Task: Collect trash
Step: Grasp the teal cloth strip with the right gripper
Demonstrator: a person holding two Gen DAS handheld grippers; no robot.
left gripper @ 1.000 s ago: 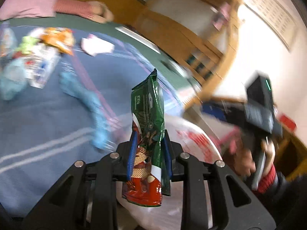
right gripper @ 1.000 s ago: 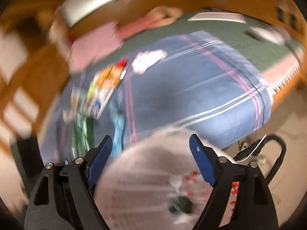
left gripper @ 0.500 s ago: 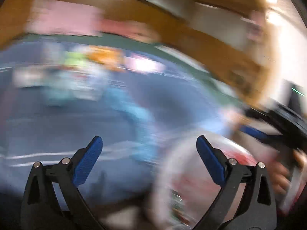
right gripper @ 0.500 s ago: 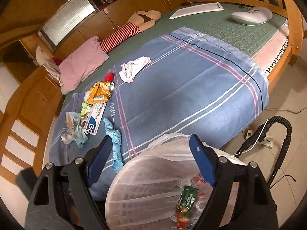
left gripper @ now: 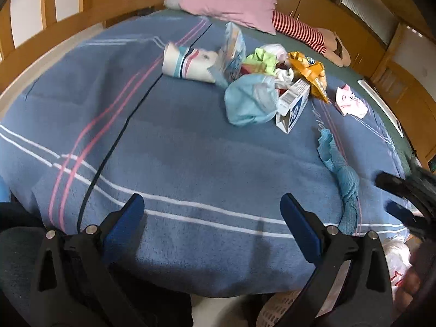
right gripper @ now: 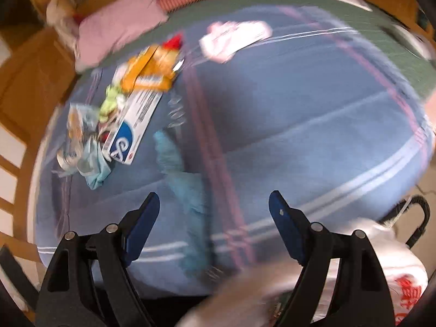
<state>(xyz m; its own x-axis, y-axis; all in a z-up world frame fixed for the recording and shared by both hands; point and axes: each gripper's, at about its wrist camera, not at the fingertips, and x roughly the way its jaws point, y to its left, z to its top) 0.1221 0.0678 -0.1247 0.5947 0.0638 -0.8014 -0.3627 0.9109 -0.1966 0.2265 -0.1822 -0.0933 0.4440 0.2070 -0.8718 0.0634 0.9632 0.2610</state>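
Trash lies in a heap on the blue blanket [left gripper: 190, 163]: a light blue plastic bag [left gripper: 250, 100], a white and blue box [left gripper: 293, 106], an orange wrapper [left gripper: 310, 73], crumpled green paper [left gripper: 261, 60] and a striped paper cup [left gripper: 188, 64]. A teal strip [left gripper: 338, 169] and a white and pink wrapper [left gripper: 350, 102] lie apart to the right. My left gripper [left gripper: 208, 209] hangs open and empty over the blanket's near edge. My right gripper [right gripper: 214, 207] is open and empty too, just short of the teal strip [right gripper: 177, 169]. The white trash bag [right gripper: 381, 248] sits at lower right.
A pink pillow [left gripper: 229, 0] and a red-striped plush toy [left gripper: 299, 27] lie at the head of the bed. Wooden bed rails [left gripper: 54, 35] run along the left side. A black cable loop [right gripper: 419, 218] lies on the floor by the bag.
The left gripper opened and let go of the green snack packet, which then showed inside the white bag. Both grippers swung away from the bag toward the bed.
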